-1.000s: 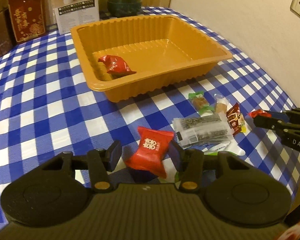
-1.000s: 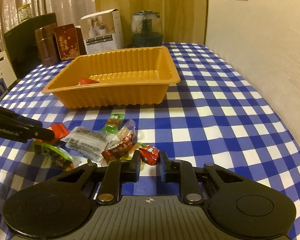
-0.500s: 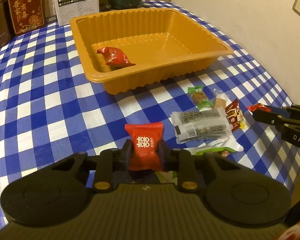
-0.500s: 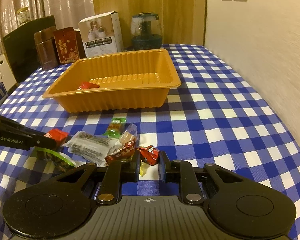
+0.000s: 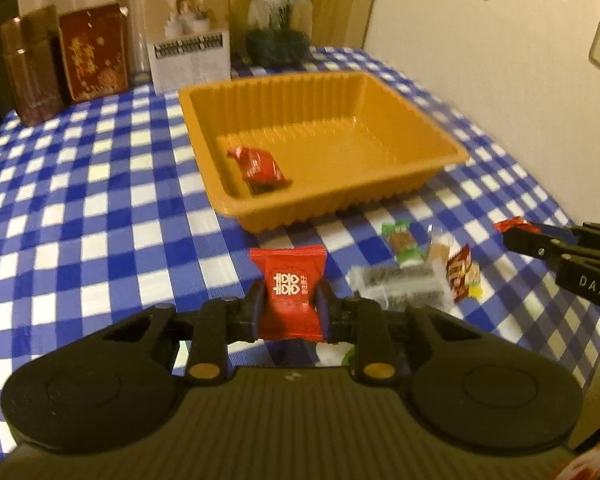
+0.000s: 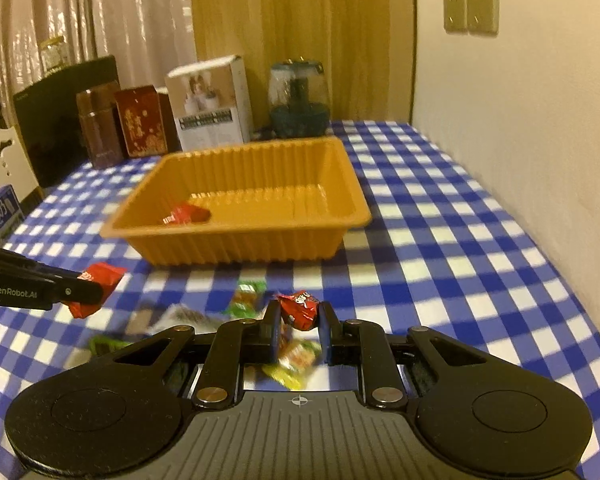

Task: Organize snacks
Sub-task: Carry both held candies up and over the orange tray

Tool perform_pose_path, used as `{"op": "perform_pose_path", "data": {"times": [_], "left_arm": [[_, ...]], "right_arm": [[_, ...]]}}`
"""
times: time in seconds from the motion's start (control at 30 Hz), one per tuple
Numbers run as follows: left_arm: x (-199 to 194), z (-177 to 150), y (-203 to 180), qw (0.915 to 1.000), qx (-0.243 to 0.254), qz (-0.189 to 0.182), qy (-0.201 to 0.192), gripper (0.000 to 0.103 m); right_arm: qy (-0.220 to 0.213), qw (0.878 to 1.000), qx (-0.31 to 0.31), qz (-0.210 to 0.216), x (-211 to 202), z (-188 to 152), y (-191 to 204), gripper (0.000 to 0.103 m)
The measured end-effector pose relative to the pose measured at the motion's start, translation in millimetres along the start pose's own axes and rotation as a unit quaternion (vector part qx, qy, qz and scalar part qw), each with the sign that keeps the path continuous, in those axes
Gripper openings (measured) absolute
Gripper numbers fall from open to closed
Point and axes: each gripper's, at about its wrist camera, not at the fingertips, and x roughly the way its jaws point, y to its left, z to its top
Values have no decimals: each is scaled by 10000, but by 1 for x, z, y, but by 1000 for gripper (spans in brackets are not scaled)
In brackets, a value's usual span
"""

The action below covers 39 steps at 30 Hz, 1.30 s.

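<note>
On the checked counter (image 5: 80, 208) stands the orange tray (image 5: 452, 156) with one red packet (image 5: 260, 166) already lying inside, near its front left corner. The left tongs (image 5: 289, 312) are clenched across the middle of a flat red pouch (image 5: 288, 280), lifted clear of the cloth; it looks light, soft and crinkly, so gripping the filled centre rather than the slick sealed ends seems wise. The right tongs (image 6: 300, 330) pinch a small red candy (image 6: 300, 310), light and slippery-wrapped, just above the remaining snack pile (image 5: 420, 276).
</note>
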Motion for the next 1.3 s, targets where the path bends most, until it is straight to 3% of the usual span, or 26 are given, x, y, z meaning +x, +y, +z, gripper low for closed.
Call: {"op": "perform_pose_path", "data": {"times": [0.27,0.63,1.3], "left_arm": [[-16,21,-12,9988,-195,62,-448,24],[-11,46,-19,9972,-347,147,-654,24],[40,87,-13,9962,-457,247,-700,24]], "right_arm": [[-369,9992,-110,86,0,25,10,20],[-711,9972,-104,213,17,64,14,20],[-456,9982,216,327,79,95,-9,20]]}}
